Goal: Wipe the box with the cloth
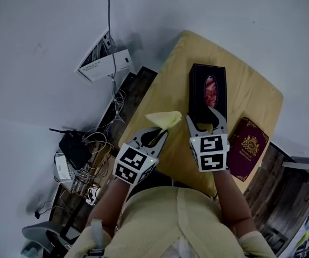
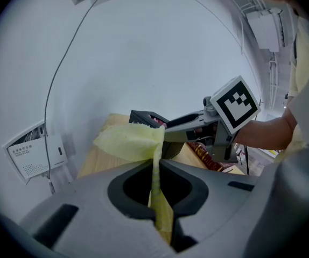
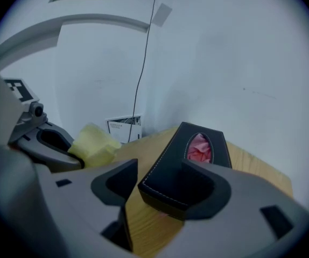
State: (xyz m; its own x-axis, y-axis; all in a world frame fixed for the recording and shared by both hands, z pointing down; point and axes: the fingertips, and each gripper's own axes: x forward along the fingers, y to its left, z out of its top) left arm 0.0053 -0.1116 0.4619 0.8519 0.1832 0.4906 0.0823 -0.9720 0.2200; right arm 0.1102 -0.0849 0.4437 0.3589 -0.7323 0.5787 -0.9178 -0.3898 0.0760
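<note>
A black tissue box with pink tissue in its slot lies lengthwise on the yellow wooden table. My right gripper stands open at the box's near end, its jaws to either side of that end; in the right gripper view the box sits between the spread jaws of the gripper, with bare table beside the left jaw. My left gripper is shut on a pale yellow cloth, held just left of the box. The cloth fans out beyond the closed jaws.
A maroon booklet lies on the table to the right of my right gripper. Off the table's left edge are tangled cables, a black device and a white box with a cord. The person's sleeve fills the bottom.
</note>
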